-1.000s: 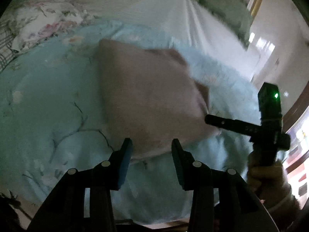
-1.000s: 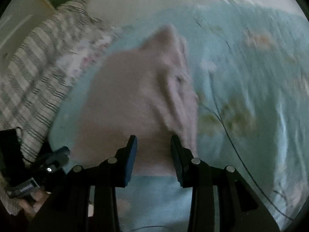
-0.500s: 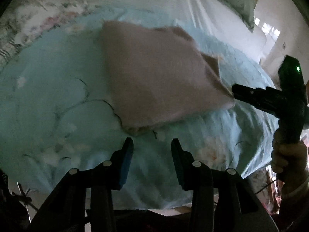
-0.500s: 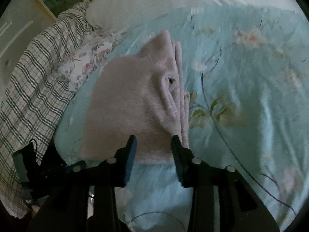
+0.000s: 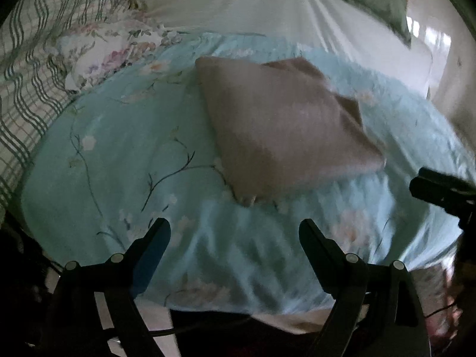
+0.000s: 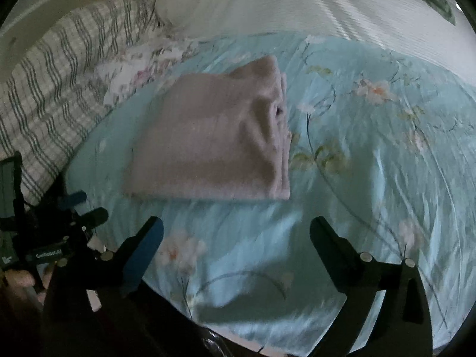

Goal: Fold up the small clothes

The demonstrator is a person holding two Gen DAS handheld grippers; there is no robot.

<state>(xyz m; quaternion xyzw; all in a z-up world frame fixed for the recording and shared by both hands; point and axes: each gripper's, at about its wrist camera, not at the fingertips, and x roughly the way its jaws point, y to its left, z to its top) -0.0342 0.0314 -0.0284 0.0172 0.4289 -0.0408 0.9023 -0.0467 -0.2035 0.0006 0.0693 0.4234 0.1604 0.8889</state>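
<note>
Your pink garment (image 6: 208,145) lies folded on the bed (image 6: 372,178); both jaws are opening, empty; fetch the next piece.

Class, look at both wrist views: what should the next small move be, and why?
Probably draw both grippers clear and end the fold. The pinkish-beige folded garment lies in a neat stacked rectangle on the light blue floral bedspread. The left gripper and right gripper are opening, with nothing between their jaws.

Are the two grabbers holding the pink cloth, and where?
No. The left gripper and right gripper are opening with nothing between them; the folded pink cloth lies free.
</note>
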